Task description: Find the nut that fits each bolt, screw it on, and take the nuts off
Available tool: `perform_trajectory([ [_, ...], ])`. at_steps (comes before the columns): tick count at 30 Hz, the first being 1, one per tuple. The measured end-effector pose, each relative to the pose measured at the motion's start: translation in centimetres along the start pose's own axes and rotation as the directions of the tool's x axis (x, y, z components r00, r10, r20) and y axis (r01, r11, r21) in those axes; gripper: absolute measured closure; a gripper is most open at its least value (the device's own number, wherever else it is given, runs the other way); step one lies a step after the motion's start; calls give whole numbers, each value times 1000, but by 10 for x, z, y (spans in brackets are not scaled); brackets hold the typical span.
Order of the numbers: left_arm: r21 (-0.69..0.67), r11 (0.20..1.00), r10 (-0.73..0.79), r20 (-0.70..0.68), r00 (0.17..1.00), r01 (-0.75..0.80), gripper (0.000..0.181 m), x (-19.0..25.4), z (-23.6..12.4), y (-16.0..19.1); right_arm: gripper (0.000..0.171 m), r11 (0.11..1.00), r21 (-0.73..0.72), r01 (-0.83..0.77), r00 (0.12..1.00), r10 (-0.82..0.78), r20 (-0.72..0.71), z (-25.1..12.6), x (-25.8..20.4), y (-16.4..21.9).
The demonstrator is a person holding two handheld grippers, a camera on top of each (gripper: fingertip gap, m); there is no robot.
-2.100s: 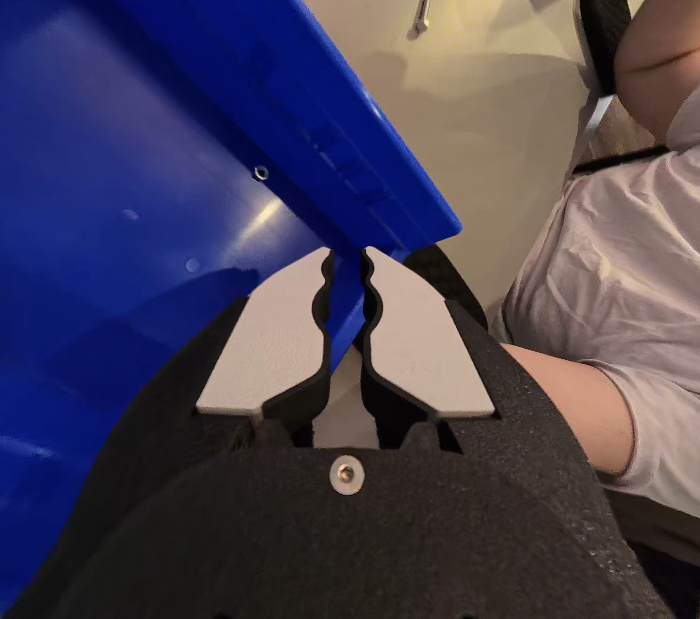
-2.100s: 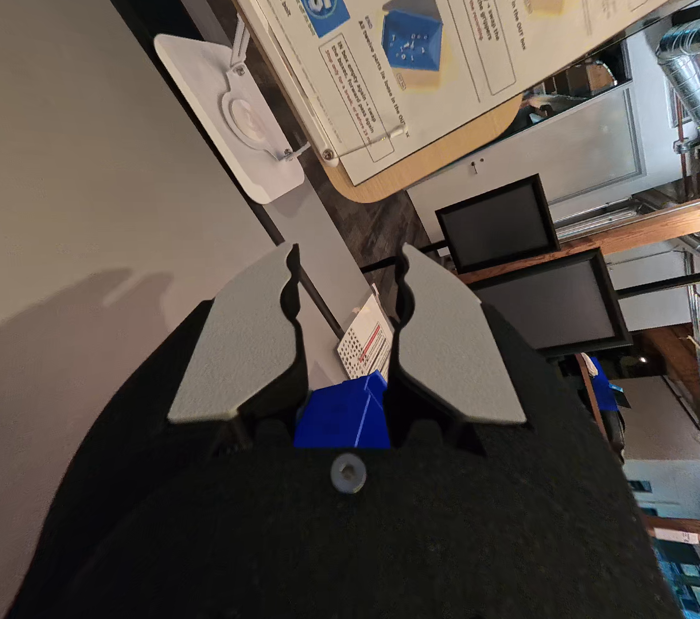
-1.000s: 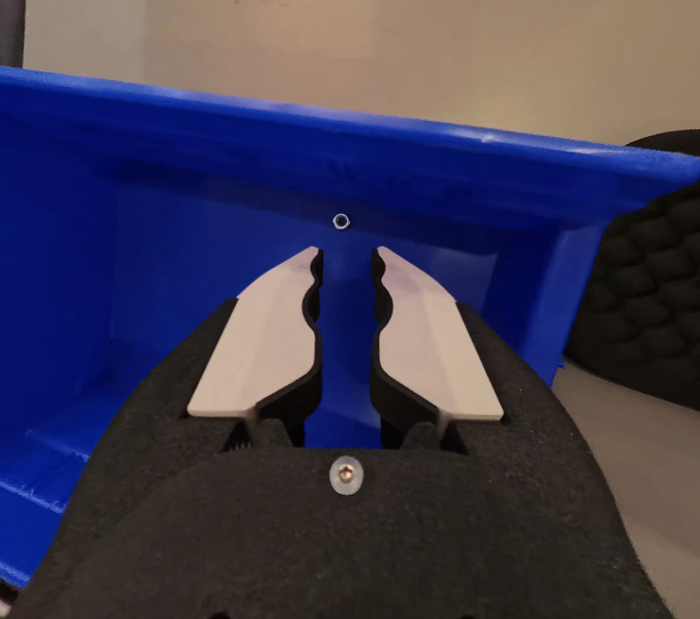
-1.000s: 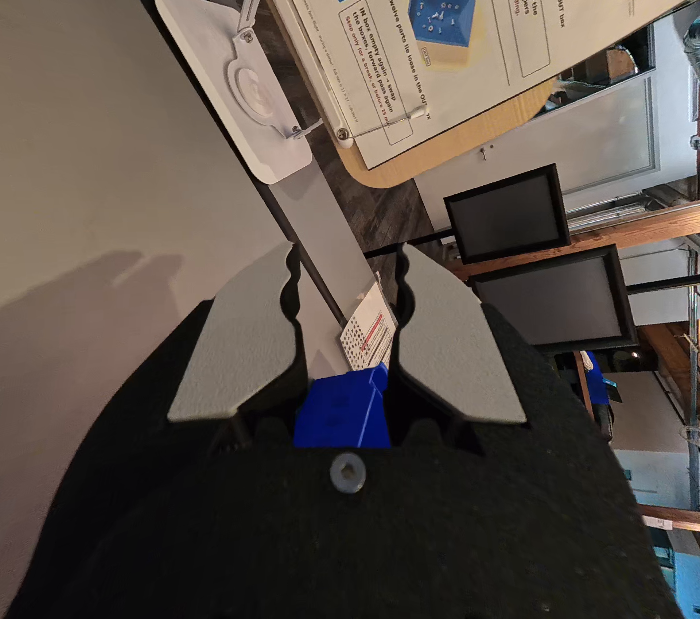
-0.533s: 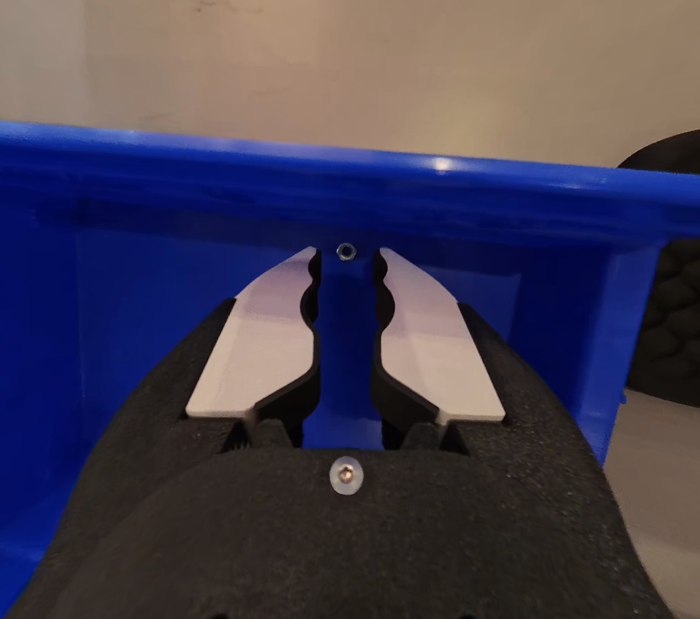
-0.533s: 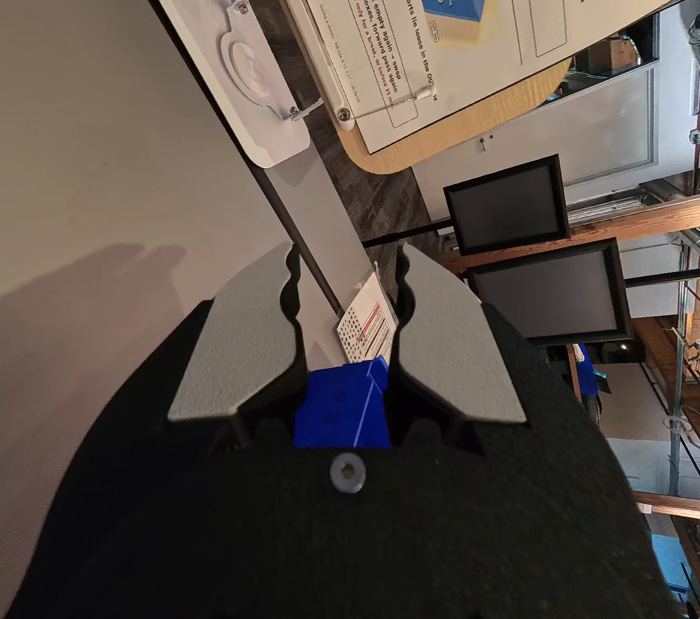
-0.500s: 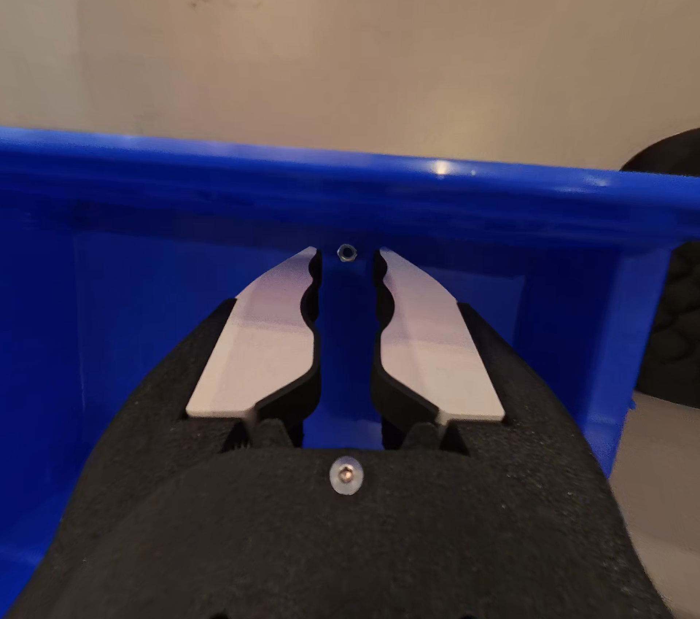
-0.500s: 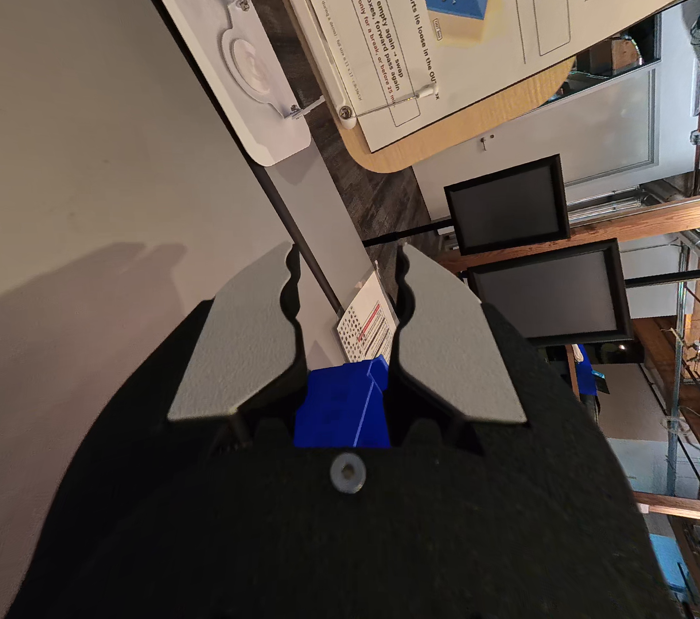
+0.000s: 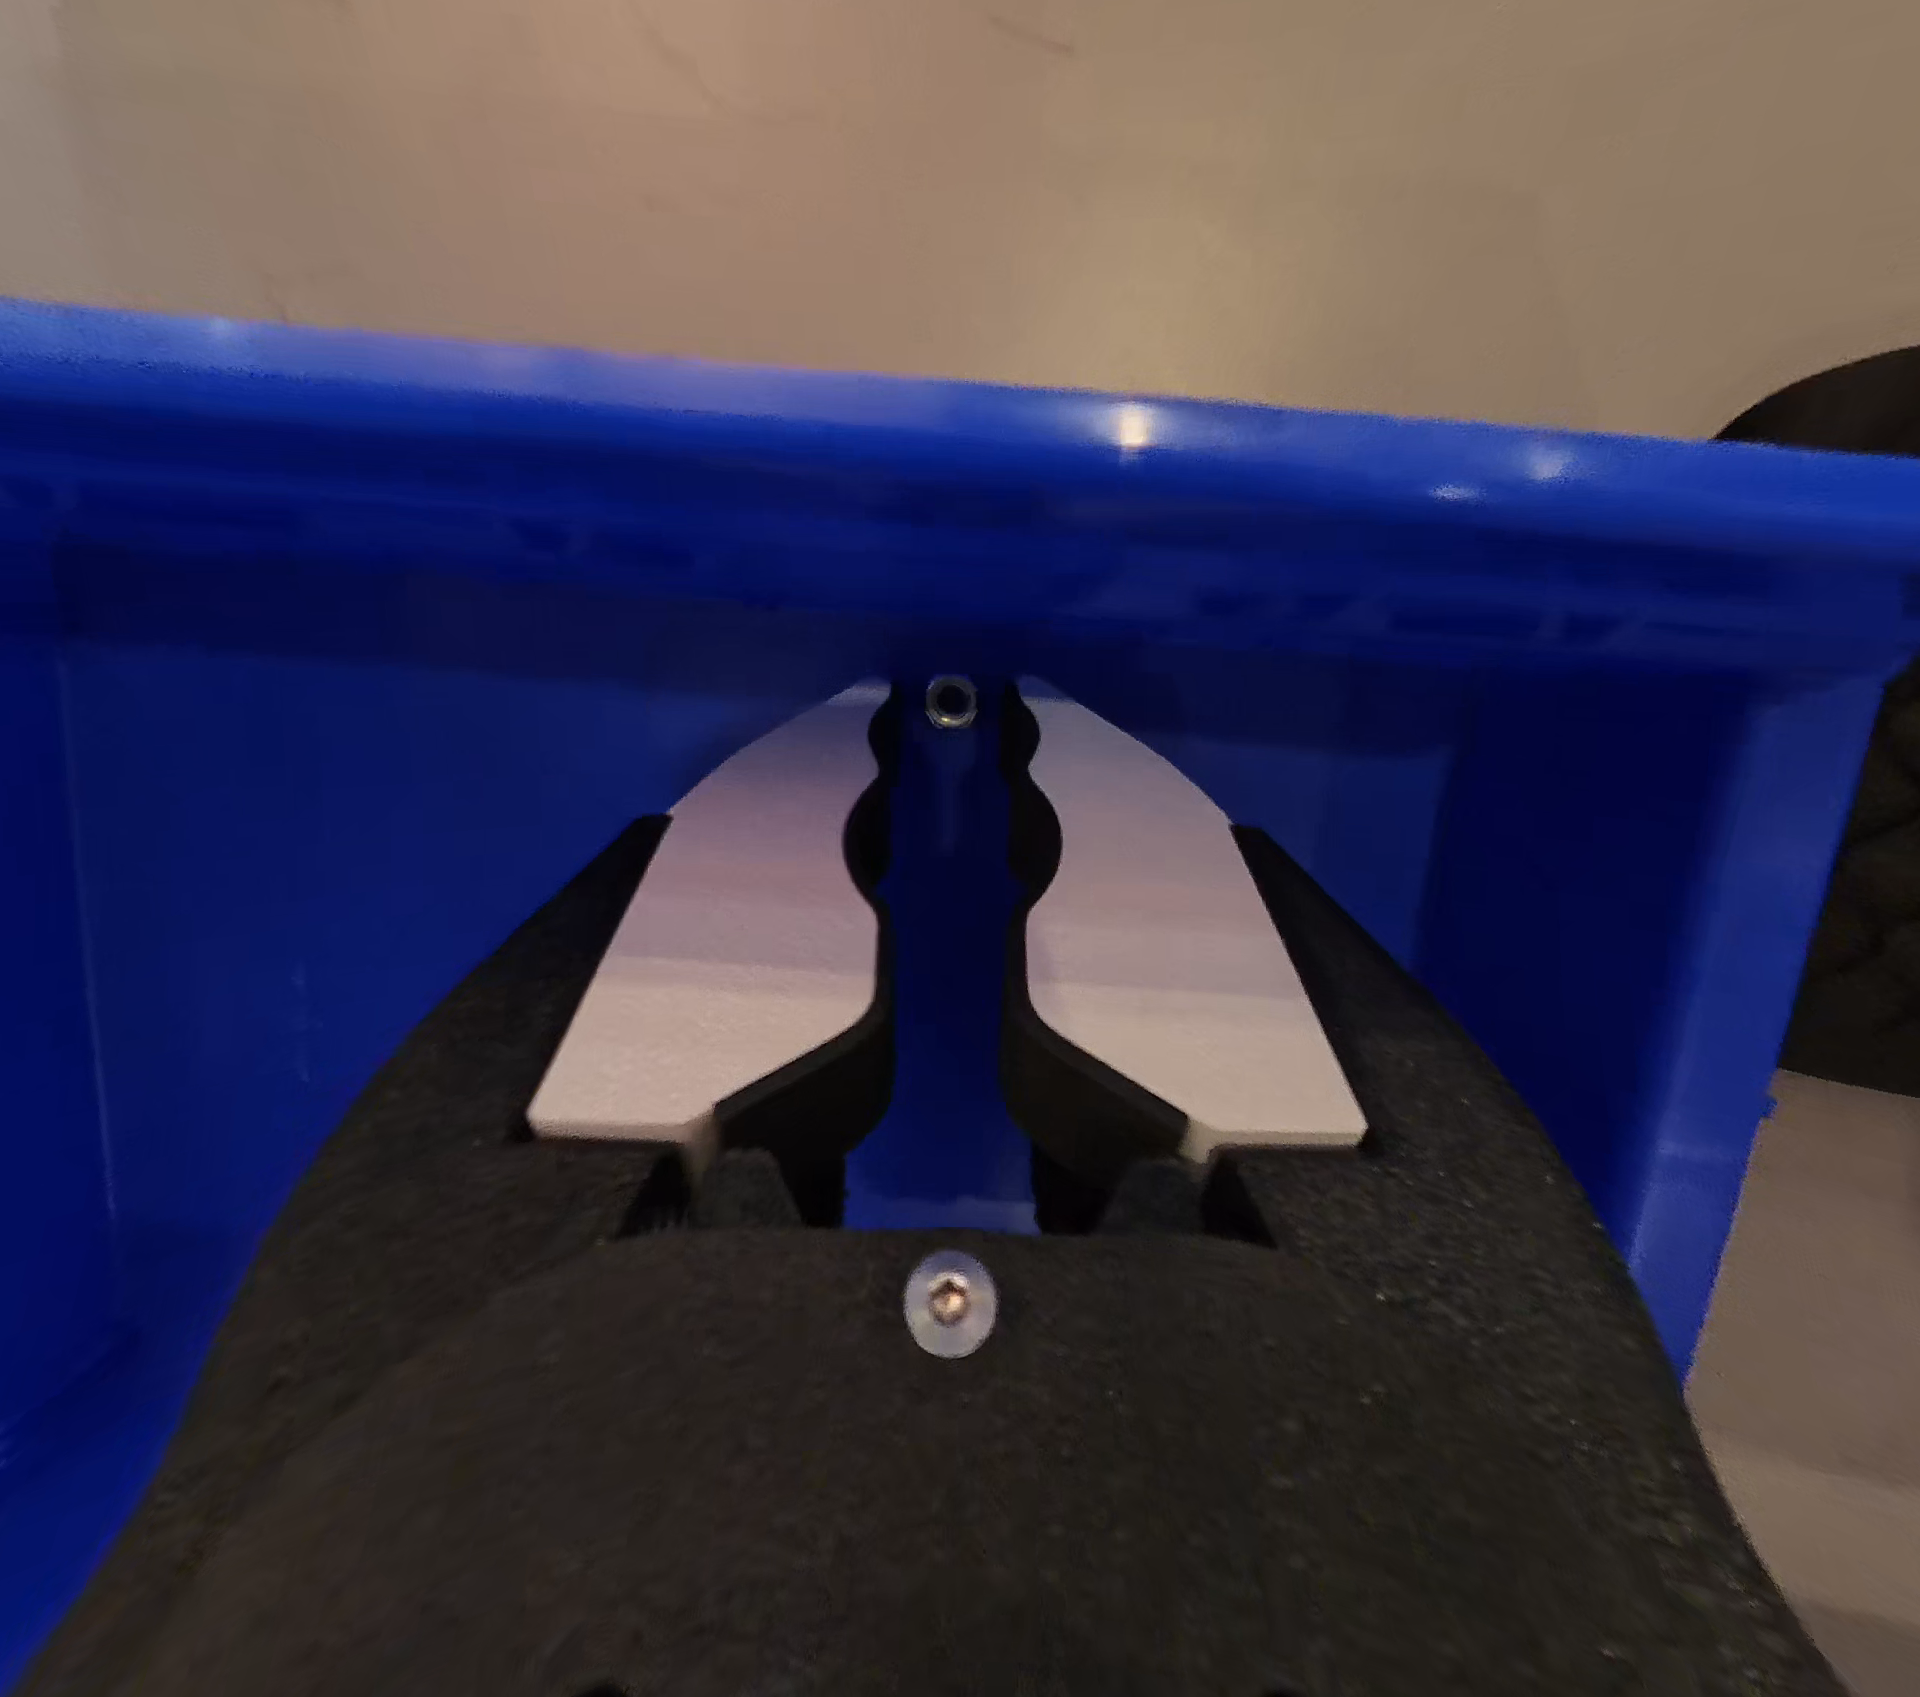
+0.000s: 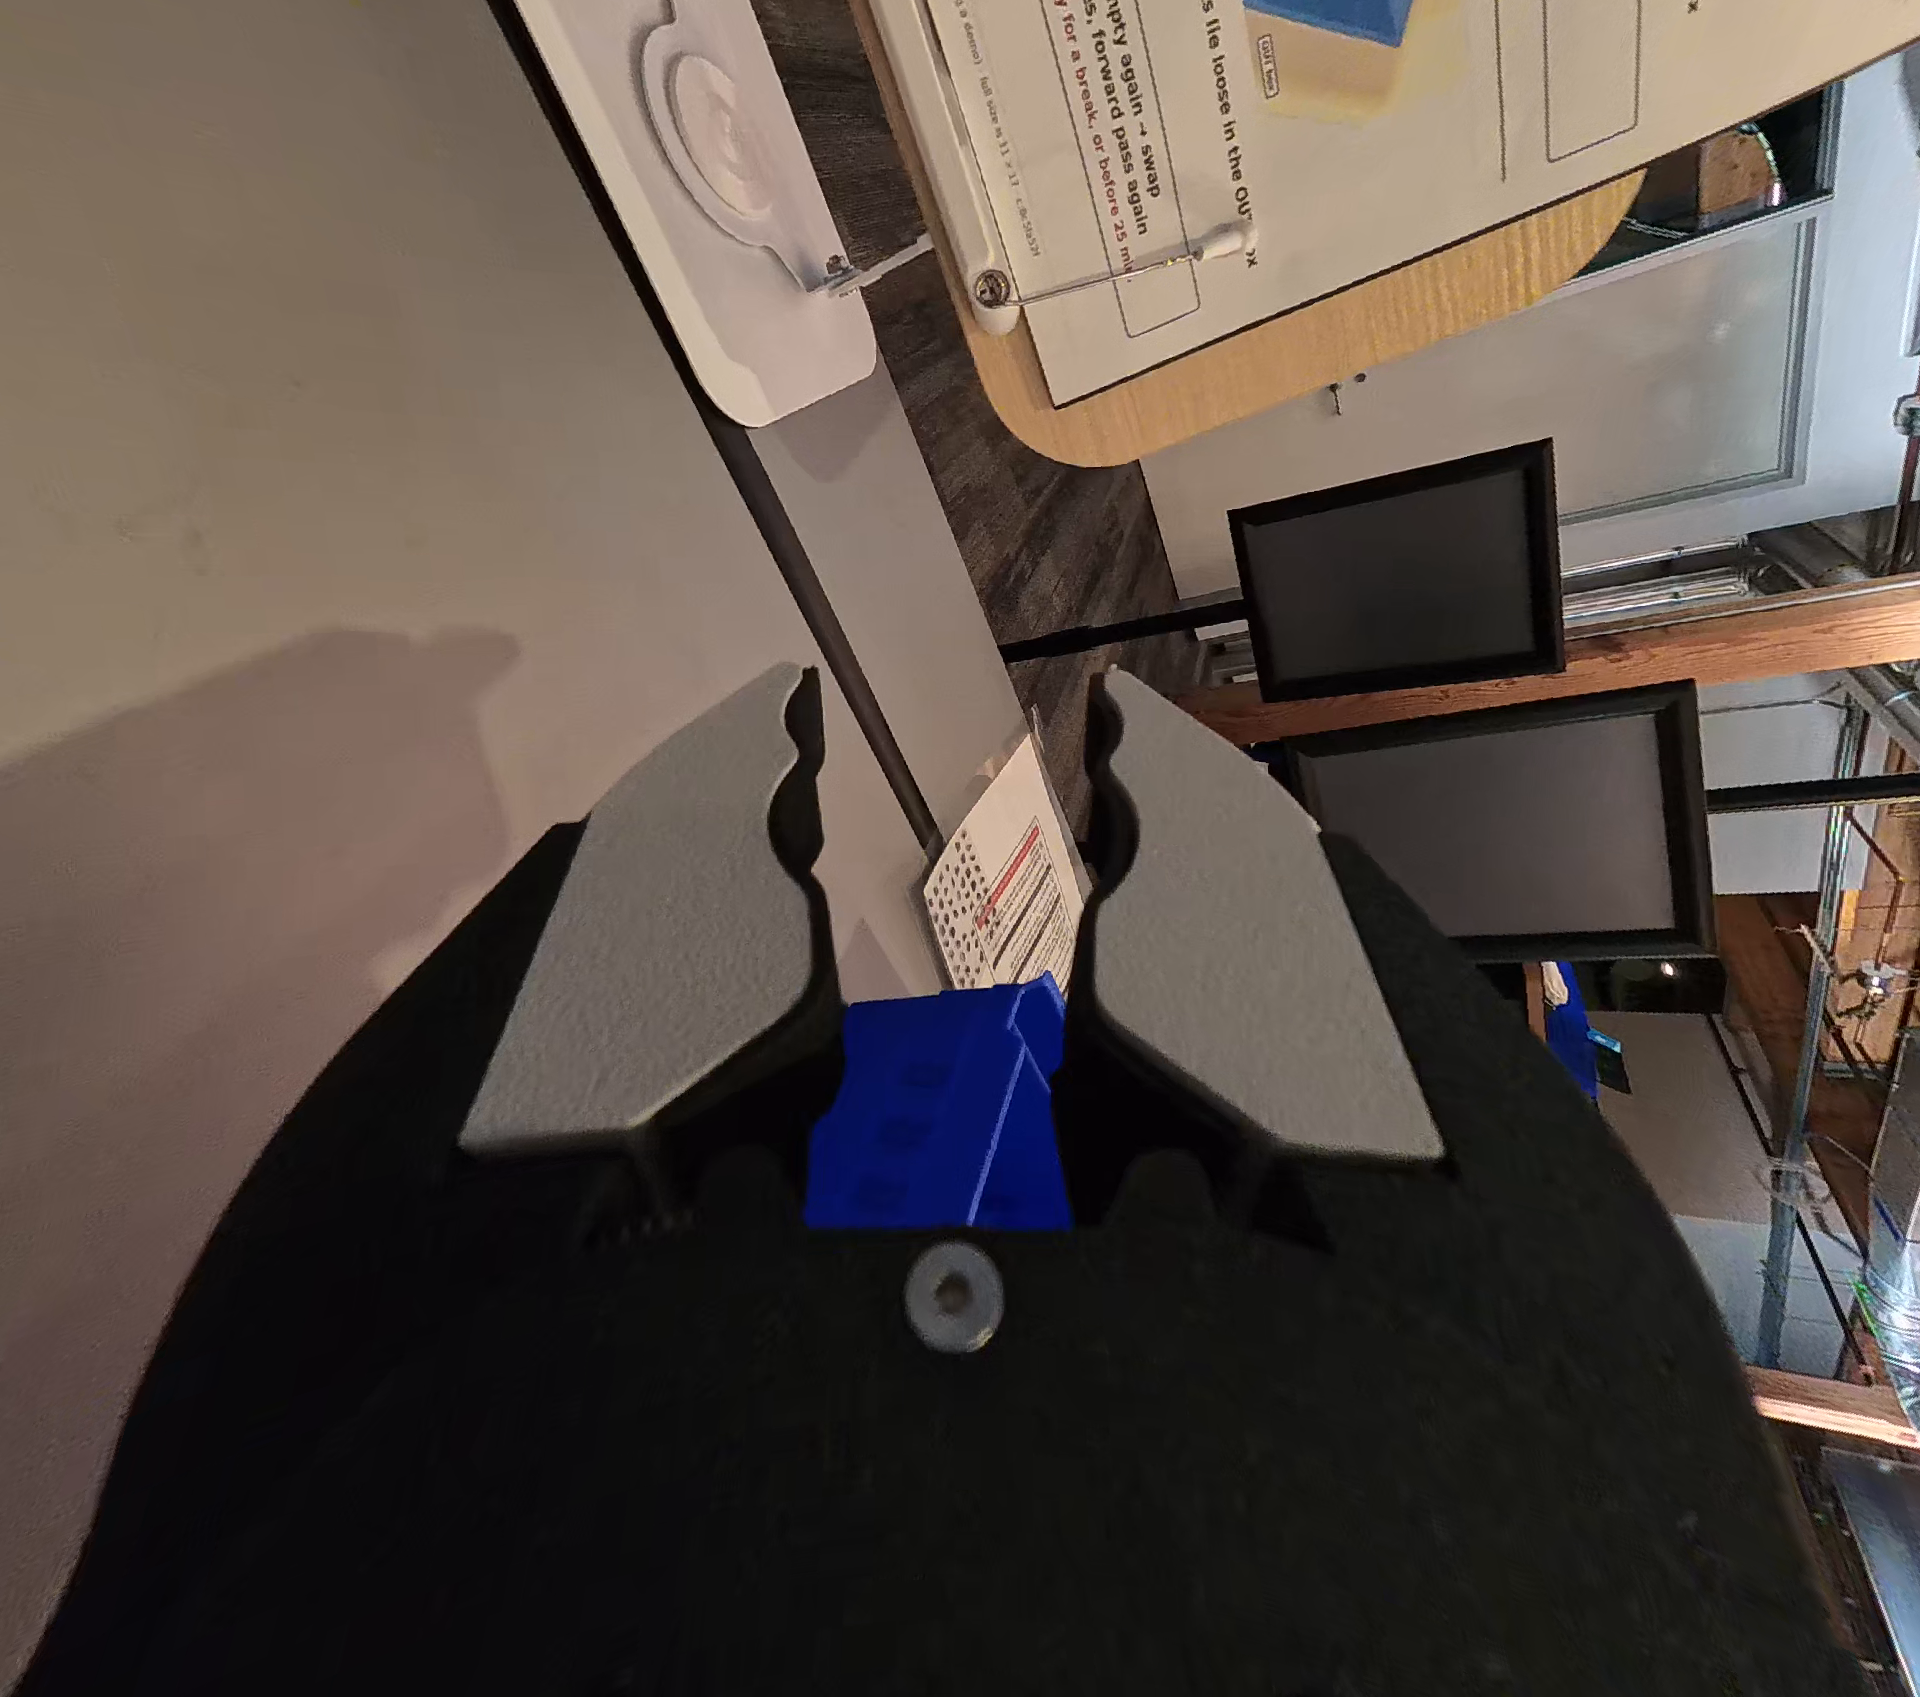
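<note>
In the left wrist view my left gripper (image 9: 951,717) reaches inside a blue bin (image 9: 727,442), close to its far wall. A small silver nut (image 9: 951,702) lies at the foot of that wall, right between my fingertips. The jaws stand a narrow gap apart and do not touch the nut. In the right wrist view my right gripper (image 10: 951,691) is open and points up past the table edge. A corner of a blue bin (image 10: 935,1117) shows low between its fingers; I cannot tell if they touch it. No bolt is in view.
The beige table (image 9: 935,89) runs beyond the bin. A black dimpled object (image 9: 1860,712) sits past the bin's right wall. The right view shows a printed board (image 10: 1351,37) on a white stand base (image 10: 623,89), a small card (image 10: 1008,889) and two dark monitors (image 10: 1392,577). There is about 45 cm between the tips of the two grippers.
My left gripper swung from the bin's outer corner into the bin and moved up to the nut, which now sits between the fingertips. Its jaws narrowed slightly. The right gripper only tilted a little.
</note>
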State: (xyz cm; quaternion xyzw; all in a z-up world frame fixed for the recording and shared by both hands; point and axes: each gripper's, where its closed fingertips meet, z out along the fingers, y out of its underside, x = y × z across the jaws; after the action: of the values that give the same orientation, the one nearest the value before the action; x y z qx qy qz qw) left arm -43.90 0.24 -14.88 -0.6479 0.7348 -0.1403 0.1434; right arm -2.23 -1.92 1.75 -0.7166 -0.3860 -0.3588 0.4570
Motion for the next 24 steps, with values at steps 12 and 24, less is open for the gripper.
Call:
perform_trajectory([
  [12,44,998,-53,162,985,46,170,-19,-32,7,124,1000,-5,9,1000,-9,10,-1,0,1],
  [24,355,932,-149,198,969,71,171,47,-115,-195,124,998,40,-38,999,37,22,-18,17,-3],
])
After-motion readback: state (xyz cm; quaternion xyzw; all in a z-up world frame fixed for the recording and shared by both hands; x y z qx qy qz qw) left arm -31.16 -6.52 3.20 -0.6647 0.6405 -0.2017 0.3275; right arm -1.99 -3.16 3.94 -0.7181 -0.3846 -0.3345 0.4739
